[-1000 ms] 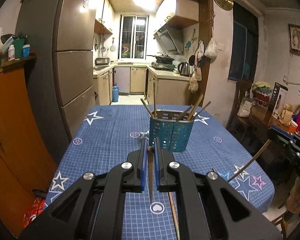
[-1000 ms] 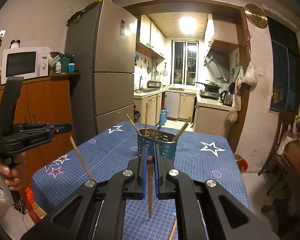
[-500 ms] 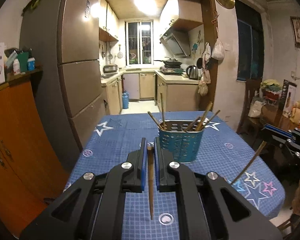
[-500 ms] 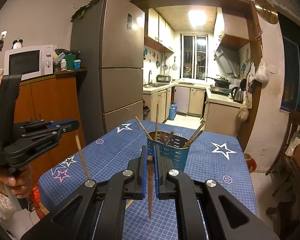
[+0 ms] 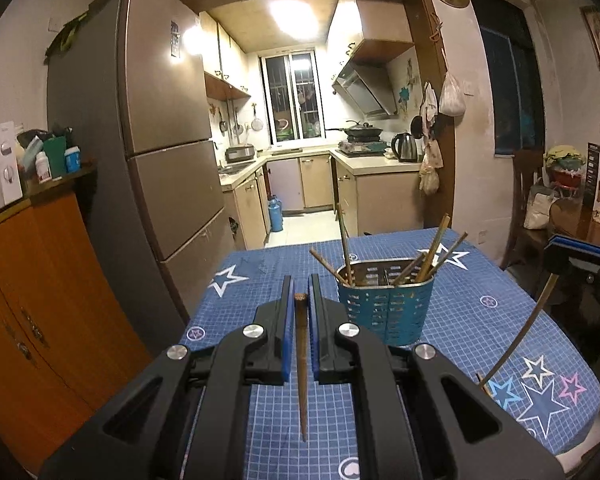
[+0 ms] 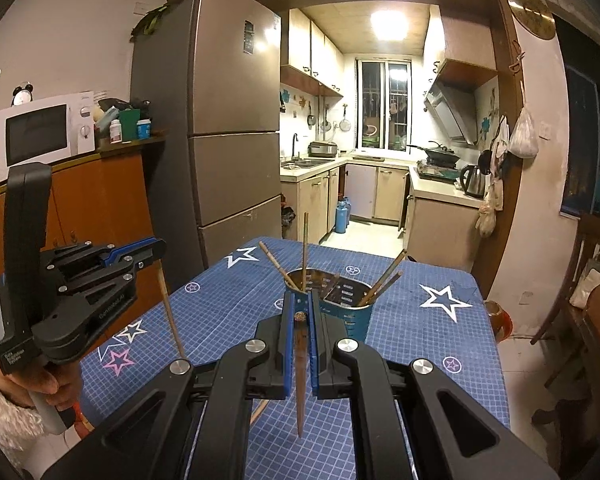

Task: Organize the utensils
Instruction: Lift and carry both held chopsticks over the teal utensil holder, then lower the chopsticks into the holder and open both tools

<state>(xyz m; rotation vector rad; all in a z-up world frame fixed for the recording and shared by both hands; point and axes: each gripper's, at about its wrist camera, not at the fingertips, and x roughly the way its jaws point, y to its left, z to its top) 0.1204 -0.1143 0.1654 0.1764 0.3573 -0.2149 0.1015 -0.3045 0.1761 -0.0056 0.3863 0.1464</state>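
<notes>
A teal perforated utensil holder stands on the blue star-patterned table with several chopsticks leaning in it; it also shows in the right wrist view. My left gripper is shut on a brown chopstick that hangs point down, left of and nearer than the holder. My right gripper is shut on another chopstick, point down, just in front of the holder. Each gripper shows in the other's view, the left gripper and the right gripper, with its chopstick hanging below.
A tall fridge and an orange cabinet stand left of the table. A wooden chair and a cluttered side table are on the right. One loose chopstick lies on the near table. The kitchen lies behind.
Both grippers have risen with their chopsticks, and the views tilted up. The holder now sits right of the left gripper's fingers. Both stay shut.
</notes>
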